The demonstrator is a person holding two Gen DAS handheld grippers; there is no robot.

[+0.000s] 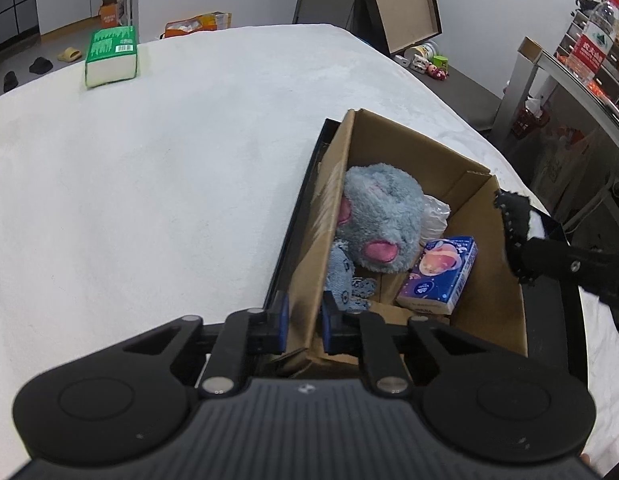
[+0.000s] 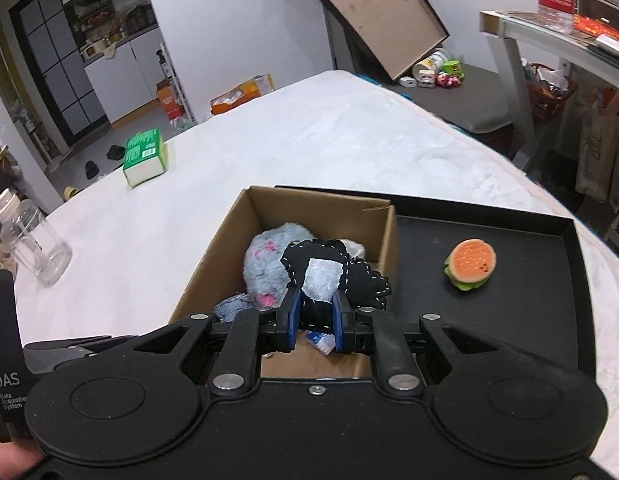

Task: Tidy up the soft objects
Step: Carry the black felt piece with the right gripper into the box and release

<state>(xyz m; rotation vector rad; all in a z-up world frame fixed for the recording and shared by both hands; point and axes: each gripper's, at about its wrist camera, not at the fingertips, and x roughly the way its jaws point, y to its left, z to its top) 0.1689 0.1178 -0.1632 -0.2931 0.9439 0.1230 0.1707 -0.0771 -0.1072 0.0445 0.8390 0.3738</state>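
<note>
An open cardboard box [image 1: 413, 148] [image 2: 229, 248] stands on a black tray [image 2: 509, 292]. Inside lie a grey-blue plush mouse [image 1: 383, 220] [image 2: 265, 264], a small denim toy [image 1: 343, 276], a tissue pack [image 1: 439, 276] and a clear bag [image 1: 435, 216]. My left gripper [image 1: 305, 326] is shut on the box's near left wall. My right gripper [image 2: 314, 318] is shut on a black stitched fabric toy with a grey patch [image 2: 329, 268] and holds it over the box; the toy also shows at the box's right edge in the left wrist view [image 1: 517, 224]. A burger toy [image 2: 469, 264] lies on the tray.
The tray rests on a white soft-covered surface [image 1: 169, 180]. A green tissue pack [image 1: 111, 56] [image 2: 145, 156] lies at the far left. A clear jar [image 2: 37, 248] stands at the left edge. A shelf with a water bottle [image 1: 593, 36] stands to the right.
</note>
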